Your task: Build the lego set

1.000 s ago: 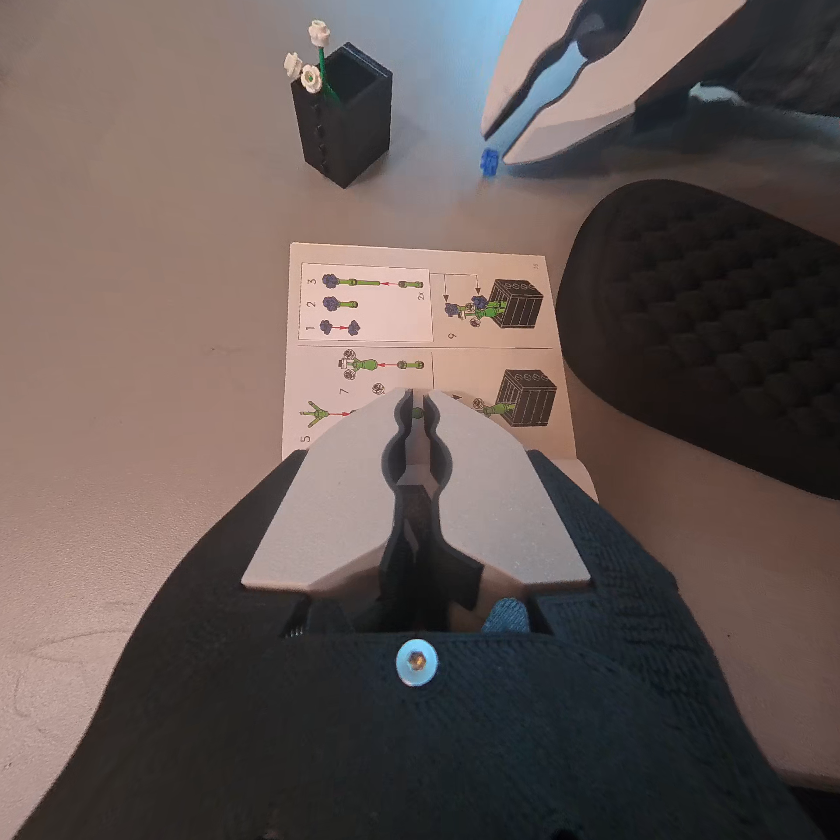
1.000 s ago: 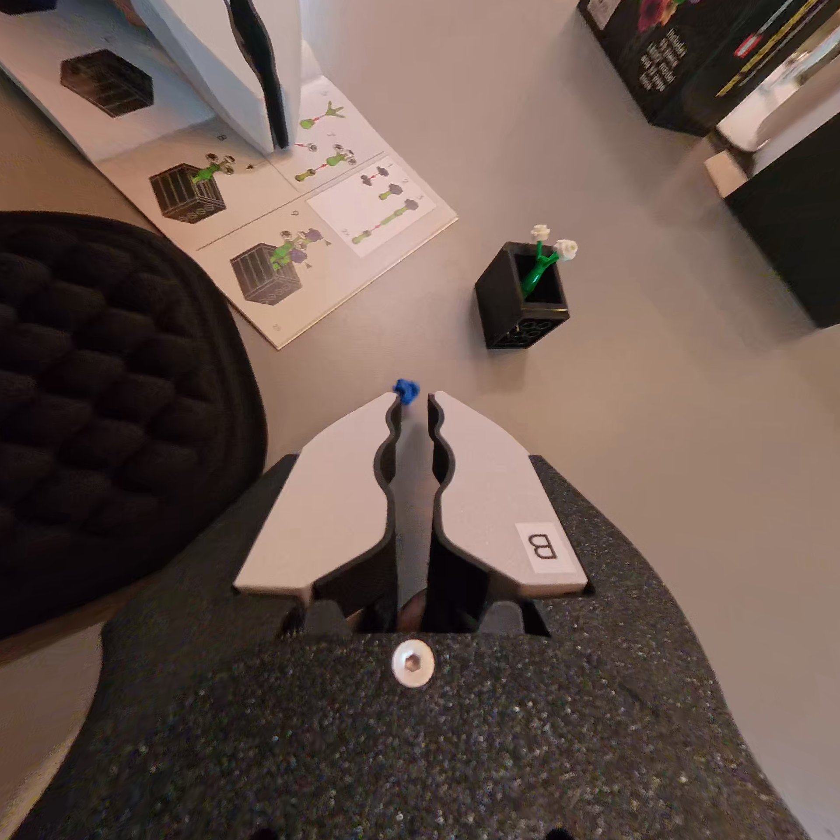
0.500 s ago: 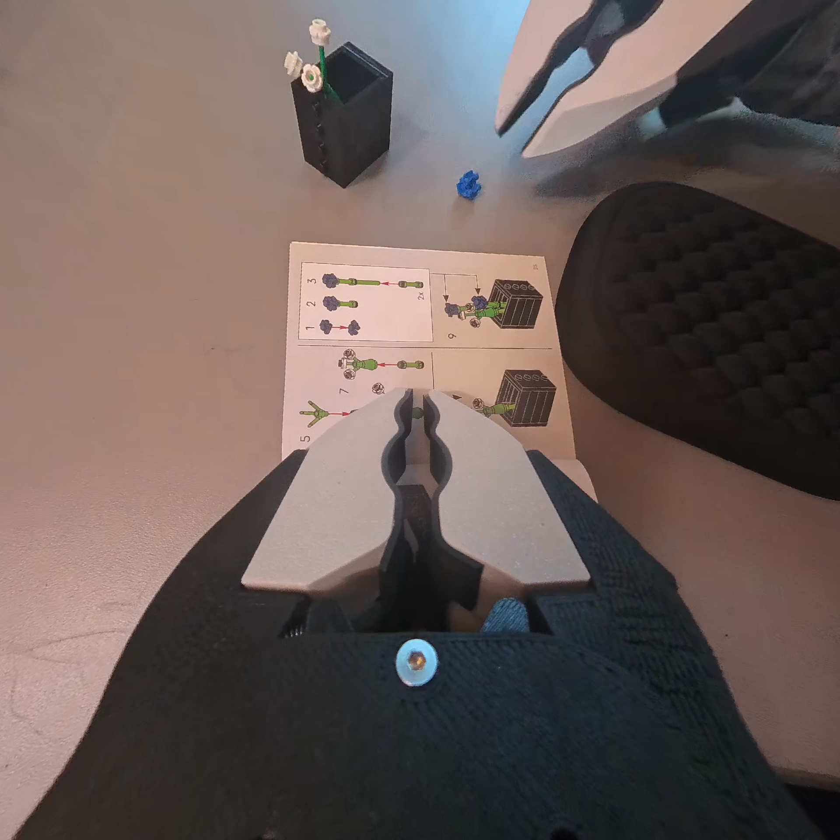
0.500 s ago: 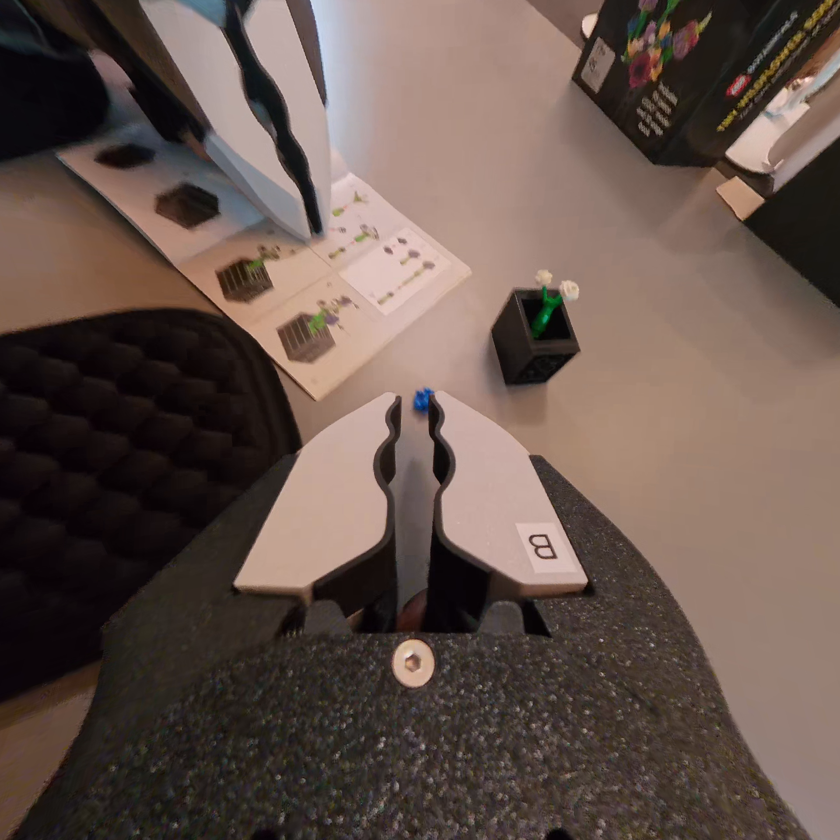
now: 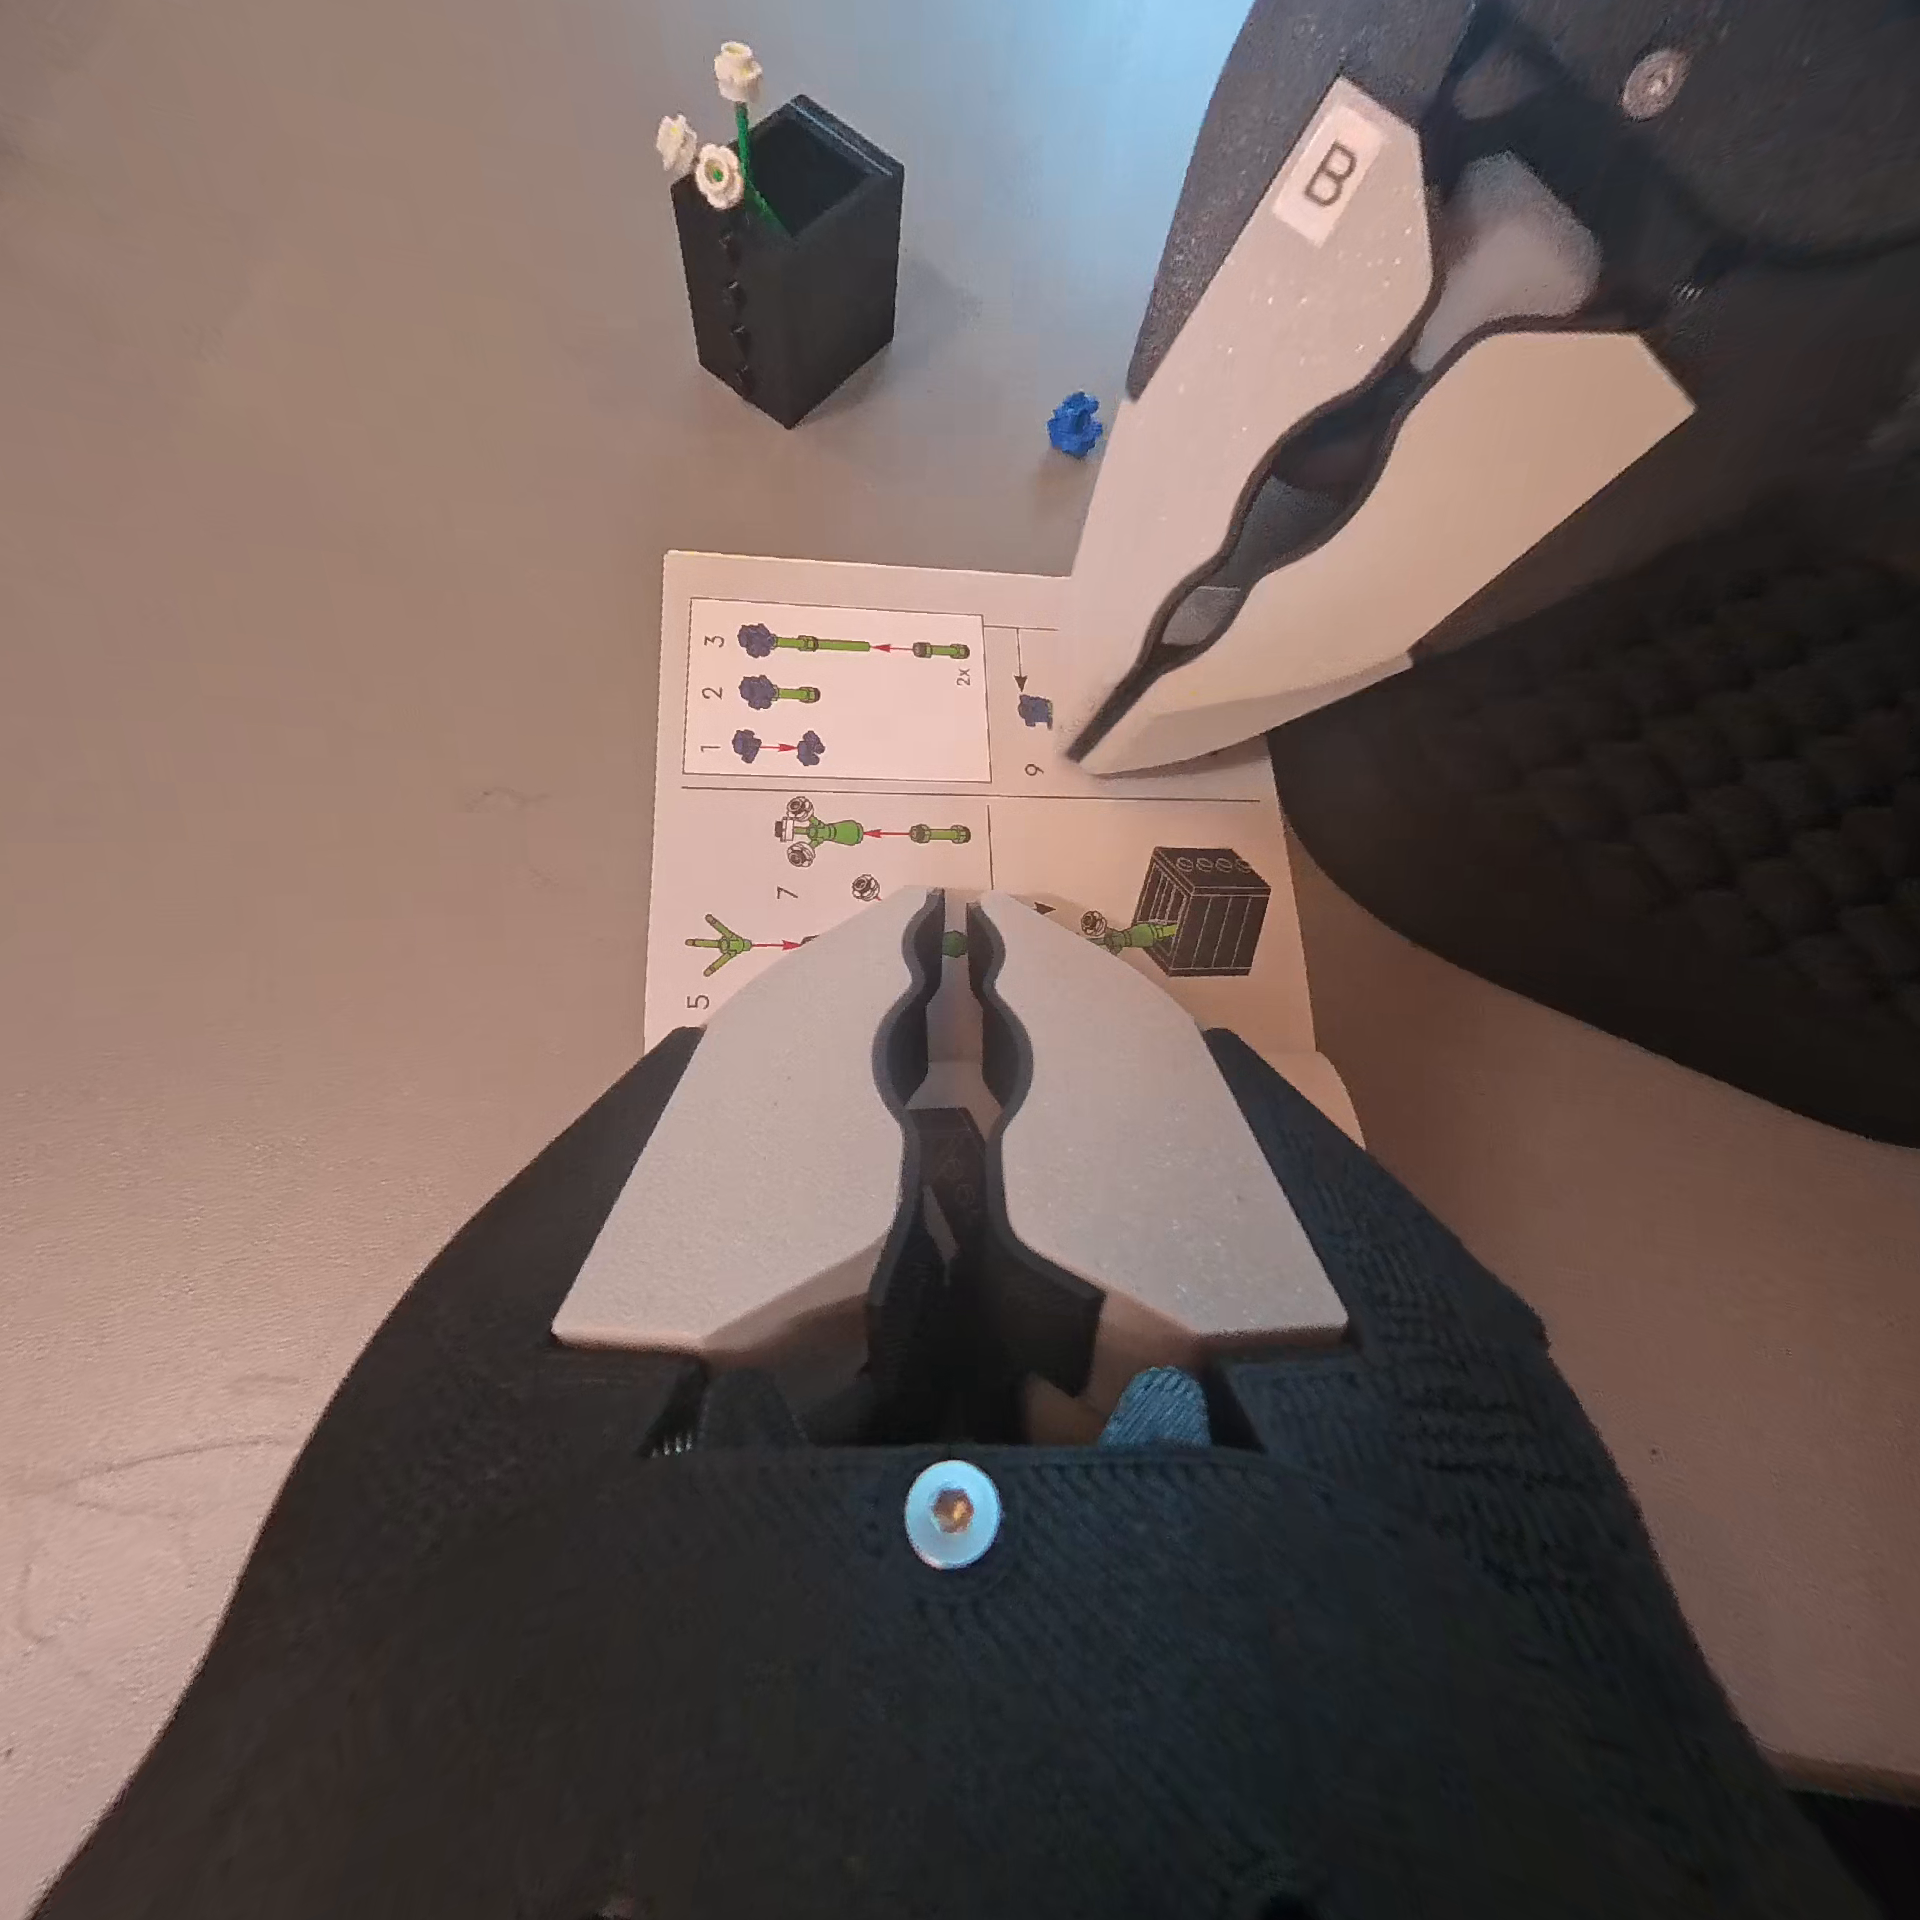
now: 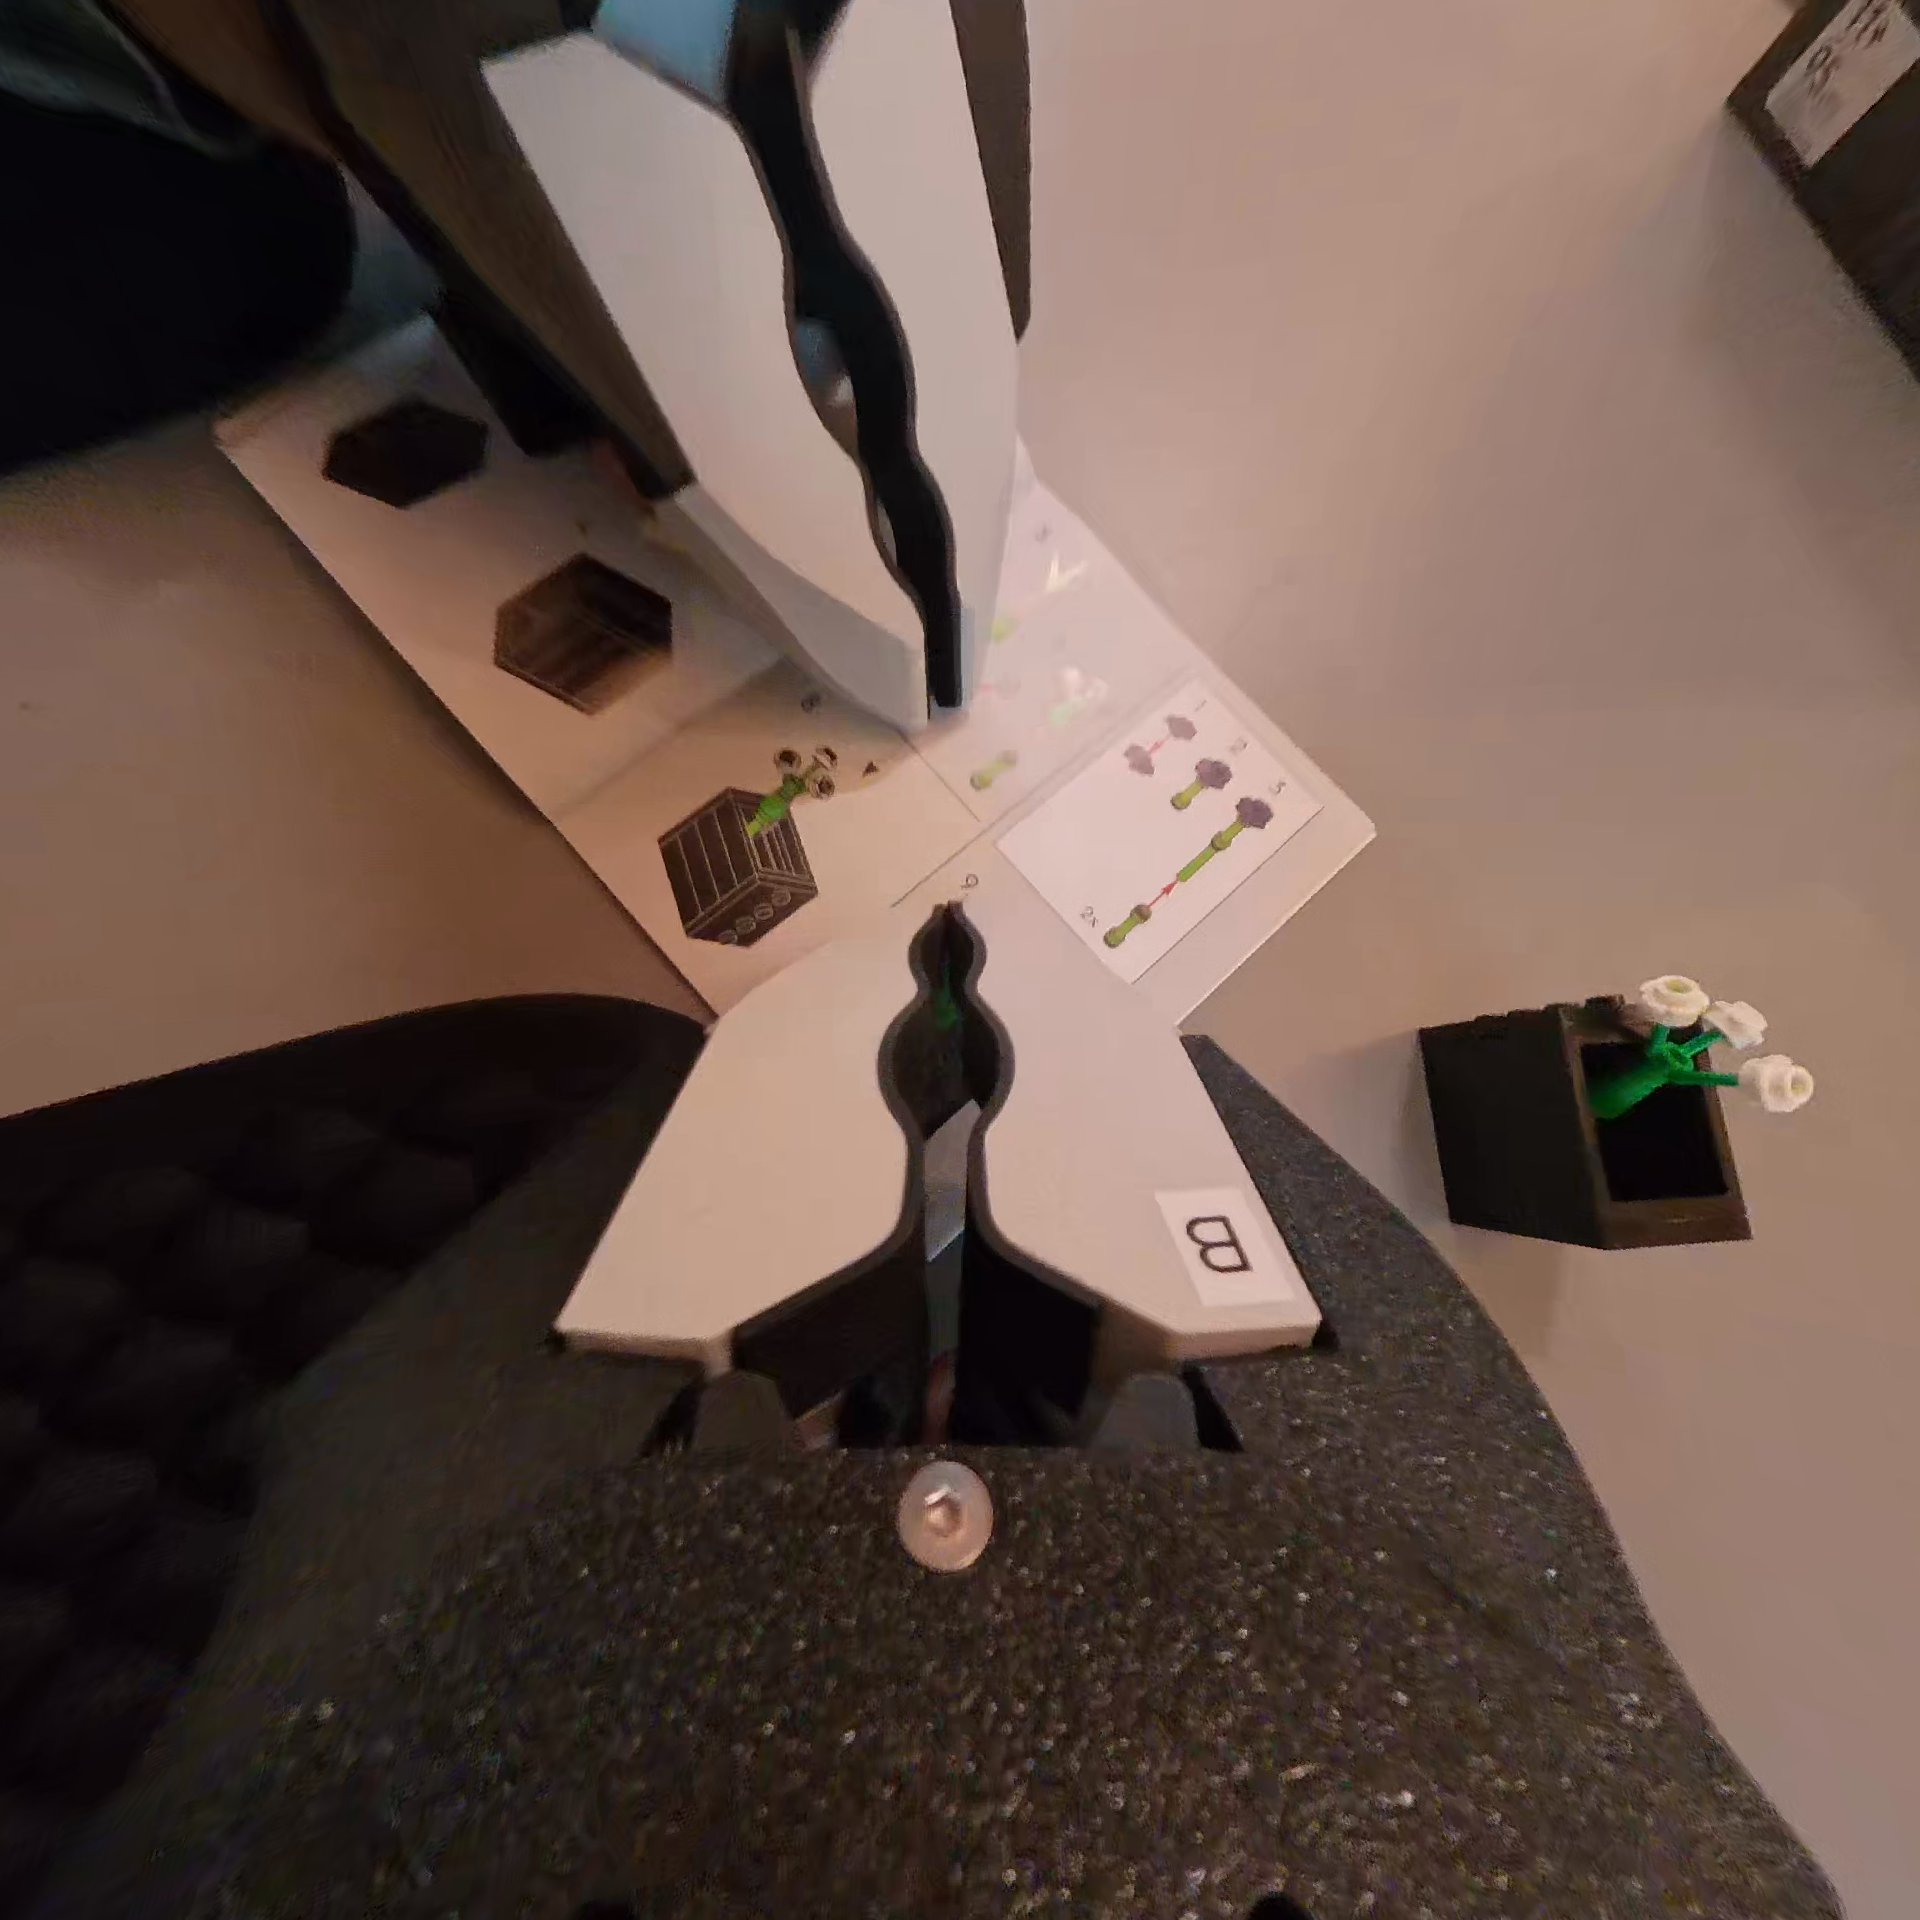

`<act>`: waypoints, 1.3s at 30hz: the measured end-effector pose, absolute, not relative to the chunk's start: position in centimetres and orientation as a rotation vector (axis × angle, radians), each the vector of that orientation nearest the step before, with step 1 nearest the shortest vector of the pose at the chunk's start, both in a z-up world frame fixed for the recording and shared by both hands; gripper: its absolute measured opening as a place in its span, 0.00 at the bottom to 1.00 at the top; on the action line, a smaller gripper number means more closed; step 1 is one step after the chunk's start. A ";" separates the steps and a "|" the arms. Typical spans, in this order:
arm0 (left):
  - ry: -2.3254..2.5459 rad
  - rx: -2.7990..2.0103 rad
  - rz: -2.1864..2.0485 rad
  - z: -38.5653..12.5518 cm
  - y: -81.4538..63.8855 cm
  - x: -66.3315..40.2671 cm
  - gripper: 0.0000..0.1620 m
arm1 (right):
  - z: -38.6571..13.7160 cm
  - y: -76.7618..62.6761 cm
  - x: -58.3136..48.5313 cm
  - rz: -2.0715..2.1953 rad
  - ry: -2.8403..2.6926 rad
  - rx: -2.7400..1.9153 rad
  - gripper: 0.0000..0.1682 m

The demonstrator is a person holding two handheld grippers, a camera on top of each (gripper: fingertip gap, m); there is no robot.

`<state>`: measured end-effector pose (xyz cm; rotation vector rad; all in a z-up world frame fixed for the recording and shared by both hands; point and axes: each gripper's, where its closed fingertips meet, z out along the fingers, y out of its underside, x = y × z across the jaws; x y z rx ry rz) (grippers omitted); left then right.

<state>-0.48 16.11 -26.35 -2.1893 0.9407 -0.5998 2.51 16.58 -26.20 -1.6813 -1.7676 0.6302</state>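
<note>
Colours on my bench: mostly black, grey and white, with small spots of blue and green.

I see a black box (image 5: pixel 795 265) holding white flowers (image 5: pixel 719 171) on green stems, a bright blue piece (image 5: pixel 1073 423) on the grey-beige table (image 5: pixel 312 520), a white booklet (image 5: pixel 831 717) printed with green, purple and black figures, and a black dimpled pad (image 5: pixel 1662 831).

Lettered sticker (image 6: pixel 1226 1244) on right tongs (image 6: pixel 951 914); numbered steps in booklet (image 5: pixel 1143 852).
</note>
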 end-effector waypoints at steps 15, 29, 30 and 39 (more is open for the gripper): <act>0.892 -2.025 -0.654 -18.9 12.5 -0.5 0.10 | -26.2 16.6 2.5 0.641 -1.743 -1.676 0.00; 0.141 -2.260 -0.025 -12.1 0.2 -23.1 0.53 | -26.2 16.8 2.5 0.588 -1.741 -1.658 0.00; 0.112 -2.277 0.006 -12.2 -0.5 -24.3 0.53 | -26.2 16.8 2.5 0.589 -1.740 -1.658 0.00; -0.031 -2.458 0.029 -15.2 -4.2 -30.5 0.45 | -26.2 16.8 2.5 0.594 -1.738 -1.661 0.00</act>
